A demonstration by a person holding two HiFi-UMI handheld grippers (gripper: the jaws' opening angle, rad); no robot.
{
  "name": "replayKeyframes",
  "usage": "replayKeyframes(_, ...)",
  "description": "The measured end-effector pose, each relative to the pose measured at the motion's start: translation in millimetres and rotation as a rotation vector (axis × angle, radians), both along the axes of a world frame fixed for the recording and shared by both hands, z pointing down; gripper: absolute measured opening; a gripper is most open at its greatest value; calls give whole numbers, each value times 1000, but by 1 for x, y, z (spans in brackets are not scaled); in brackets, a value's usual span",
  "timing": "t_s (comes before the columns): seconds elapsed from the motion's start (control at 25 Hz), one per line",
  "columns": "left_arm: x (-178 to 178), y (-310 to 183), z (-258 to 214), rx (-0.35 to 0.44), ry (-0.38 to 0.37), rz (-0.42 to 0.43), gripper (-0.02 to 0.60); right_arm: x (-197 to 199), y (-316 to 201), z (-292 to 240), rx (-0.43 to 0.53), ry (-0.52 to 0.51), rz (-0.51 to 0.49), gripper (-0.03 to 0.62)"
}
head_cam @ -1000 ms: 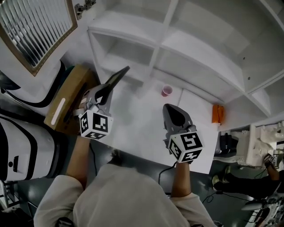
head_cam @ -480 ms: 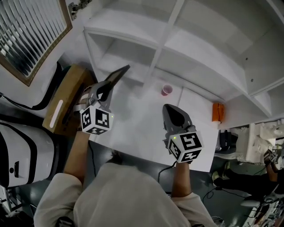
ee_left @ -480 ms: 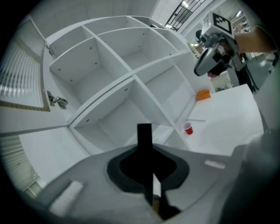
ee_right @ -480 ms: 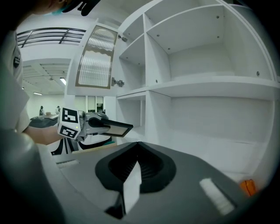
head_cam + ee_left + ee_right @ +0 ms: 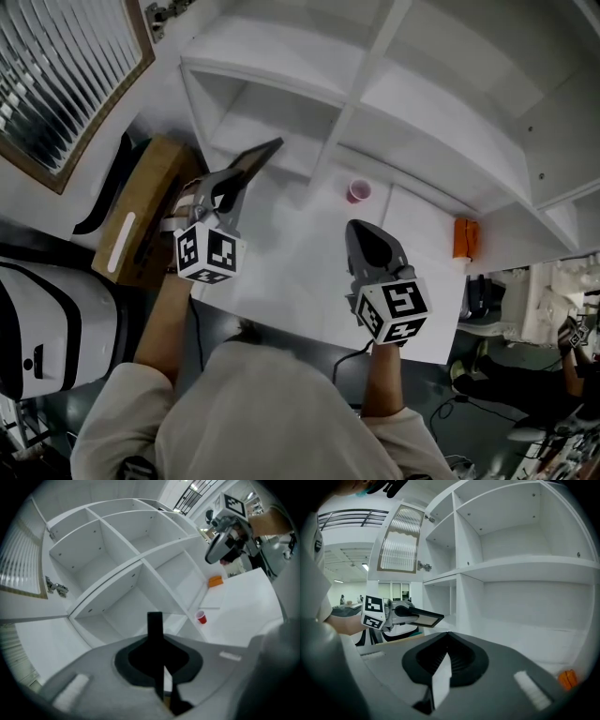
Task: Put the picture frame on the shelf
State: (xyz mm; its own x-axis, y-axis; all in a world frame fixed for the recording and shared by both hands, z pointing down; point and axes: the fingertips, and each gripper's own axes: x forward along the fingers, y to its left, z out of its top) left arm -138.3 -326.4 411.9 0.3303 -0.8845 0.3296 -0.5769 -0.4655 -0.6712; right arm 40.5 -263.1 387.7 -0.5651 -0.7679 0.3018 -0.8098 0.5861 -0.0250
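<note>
**Picture frame held up at the shelf's lower left opening**
The left gripper (image 5: 225, 187) is clamped on the dark picture frame (image 5: 255, 159), which hangs tilted over the far left corner of the white worktop (image 5: 281, 272). The frame's free end is at the mouth of the lower left compartment of the shelf (image 5: 267, 58). The right gripper (image 5: 360, 229), jaws together and empty, hovers over the worktop's middle. A red cup (image 5: 358, 190) stands near the far edge.

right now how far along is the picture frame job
Done: the picture frame is picked up, clamped in the left gripper. In hand: it hangs before the shelf, by its lower left compartment. Left: set it inside and let go. The right gripper is shut, empty.
</note>
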Motion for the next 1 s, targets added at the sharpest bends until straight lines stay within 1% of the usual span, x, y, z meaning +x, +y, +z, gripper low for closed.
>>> replayKeyframes(0.4, -1, -3, -3, 20, -17, 35, 15, -11, -4, 6, -7, -13, 13, 6)
replayKeyframes(1.0, 3, -5, -4, 35, -32, 44, 15, 4, -2, 6, -5, -12, 67, 6)
